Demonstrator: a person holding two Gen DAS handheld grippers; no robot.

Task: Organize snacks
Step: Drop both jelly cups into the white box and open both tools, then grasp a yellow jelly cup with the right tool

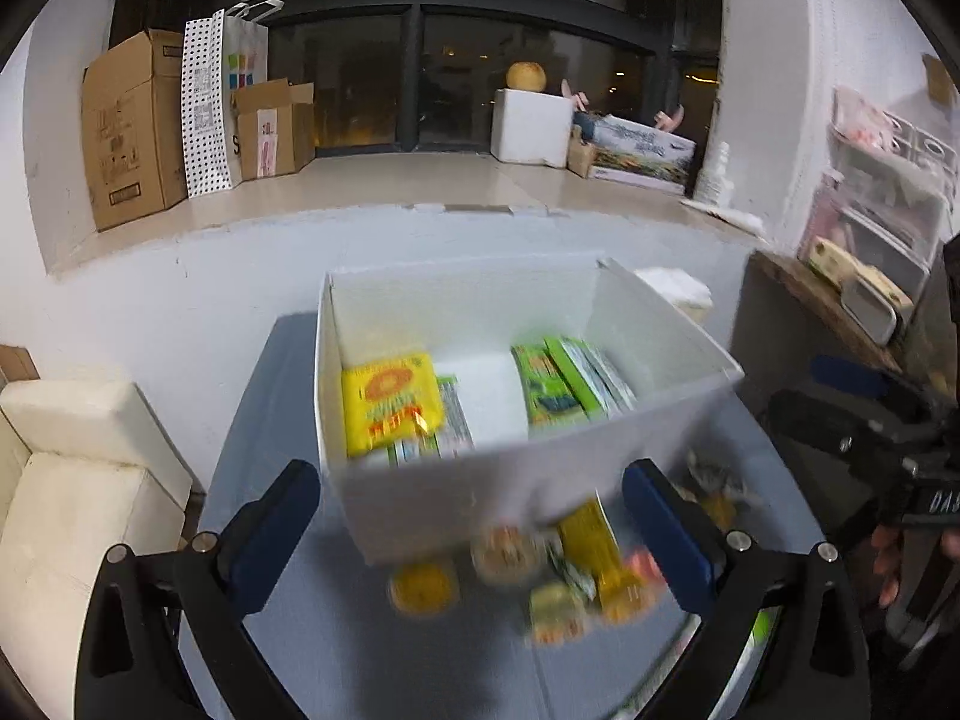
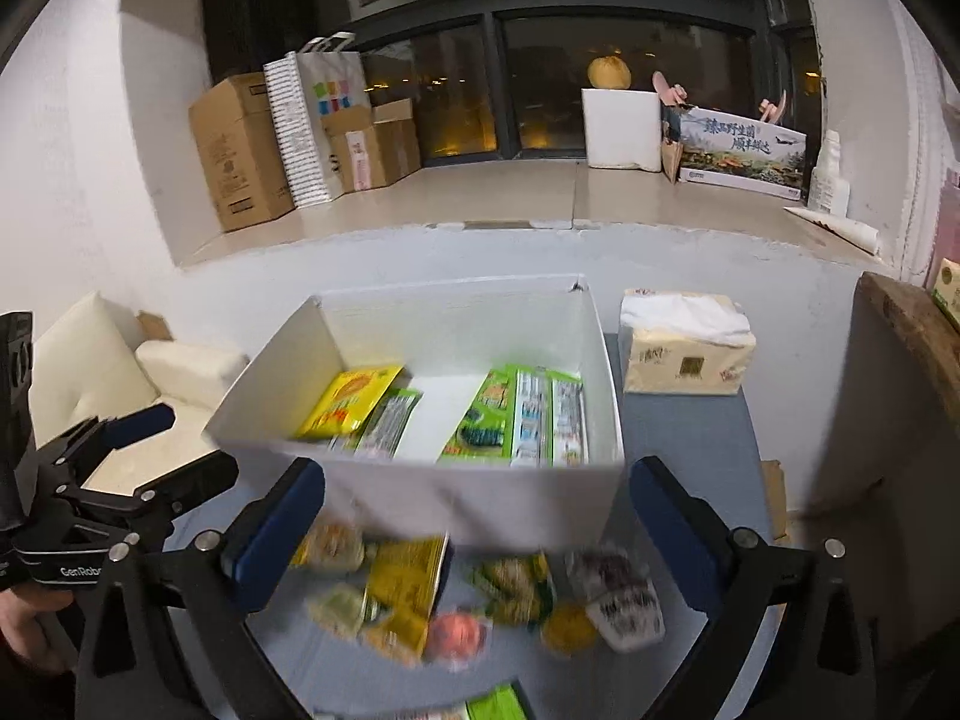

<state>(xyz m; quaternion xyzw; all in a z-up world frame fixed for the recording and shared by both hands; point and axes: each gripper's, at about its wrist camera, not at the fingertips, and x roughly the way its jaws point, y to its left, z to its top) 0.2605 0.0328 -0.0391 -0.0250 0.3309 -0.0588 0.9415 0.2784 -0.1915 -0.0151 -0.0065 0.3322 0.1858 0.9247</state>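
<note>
Blue table (image 2: 690, 438) under a dark window; white box (image 2: 456, 498) part-filled, loose snacks (image 2: 456, 600) just before it.
Both grippers, left (image 1: 471, 516) and right (image 2: 477, 516), stood wide and empty. Packets looked light, crinkly, slippery; best pinched at a flat edge.

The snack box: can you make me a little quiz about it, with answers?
1. True or false: the left gripper is holding a snack.
2. What color is the packet at the left end of the box? A red, B yellow, C blue.
3. Where do the loose snacks lie?

Key: 1 false, both it and the right gripper are open and empty. 2 B. 3 On the table, in front of the box.
</note>
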